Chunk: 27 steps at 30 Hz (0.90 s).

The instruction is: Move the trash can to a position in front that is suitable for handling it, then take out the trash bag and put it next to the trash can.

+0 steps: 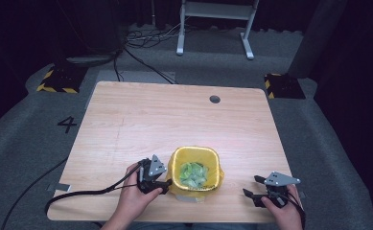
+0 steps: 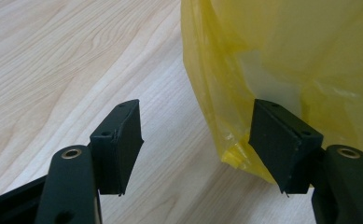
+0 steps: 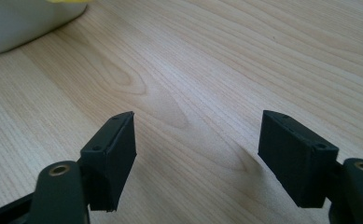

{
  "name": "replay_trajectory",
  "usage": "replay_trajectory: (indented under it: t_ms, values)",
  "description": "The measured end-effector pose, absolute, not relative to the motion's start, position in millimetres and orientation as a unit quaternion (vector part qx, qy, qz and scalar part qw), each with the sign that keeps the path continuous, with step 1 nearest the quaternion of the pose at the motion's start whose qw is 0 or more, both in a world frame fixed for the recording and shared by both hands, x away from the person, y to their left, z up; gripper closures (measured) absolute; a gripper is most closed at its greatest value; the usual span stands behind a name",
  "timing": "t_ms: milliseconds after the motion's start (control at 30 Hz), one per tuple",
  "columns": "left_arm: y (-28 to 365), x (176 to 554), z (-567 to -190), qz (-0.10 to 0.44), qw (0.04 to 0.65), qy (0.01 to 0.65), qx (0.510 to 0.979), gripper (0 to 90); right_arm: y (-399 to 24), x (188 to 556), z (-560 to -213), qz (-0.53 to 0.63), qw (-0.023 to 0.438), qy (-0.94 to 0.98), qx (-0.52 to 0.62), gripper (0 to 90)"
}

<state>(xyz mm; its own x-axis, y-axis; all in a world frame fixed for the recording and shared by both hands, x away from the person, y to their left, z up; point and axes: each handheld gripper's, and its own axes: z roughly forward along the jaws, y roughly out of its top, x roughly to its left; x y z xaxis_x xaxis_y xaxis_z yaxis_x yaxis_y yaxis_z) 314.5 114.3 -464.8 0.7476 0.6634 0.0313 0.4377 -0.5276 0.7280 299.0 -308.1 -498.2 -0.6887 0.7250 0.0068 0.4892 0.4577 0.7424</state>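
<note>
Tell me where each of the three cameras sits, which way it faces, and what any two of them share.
High view: above the person's side, looking forward and down on the wooden table; forearms, left gripper and right gripper show.
Left gripper view: rides the left gripper, facing the yellow bag; both jaws apart.
Right gripper view: rides the right gripper, facing bare tabletop and the white bin; both jaws apart.
Shared: high and left gripper views both show the yellow bag.

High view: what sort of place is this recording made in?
Probably a lab or recording studio: a lone wooden table on grey carpet marked with a 4, dark curtains behind, hazard-striped floor blocks and loose cables.
</note>
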Motion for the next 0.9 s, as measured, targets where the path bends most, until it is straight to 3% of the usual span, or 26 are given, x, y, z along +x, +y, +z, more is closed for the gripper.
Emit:
replay_trajectory:
  t_ms: [433, 633, 900]
  values:
    - [130, 302, -448, 0.188, 0.354, 0.322, 0.857, 27.7, -311, 298, -498, 0.377, 0.159, 0.837, 0.364, 27.8]
    - [141, 296, -444, 0.179, 0.373, 0.333, 0.847, 27.8, -309, 298, -497, 0.378, 0.158, 0.838, 0.36, 27.9]
    - [151, 286, -439, 0.202, 0.348, 0.33, 0.854, 24.5, -306, 296, -492, 0.382, 0.157, 0.84, 0.353, 27.5]
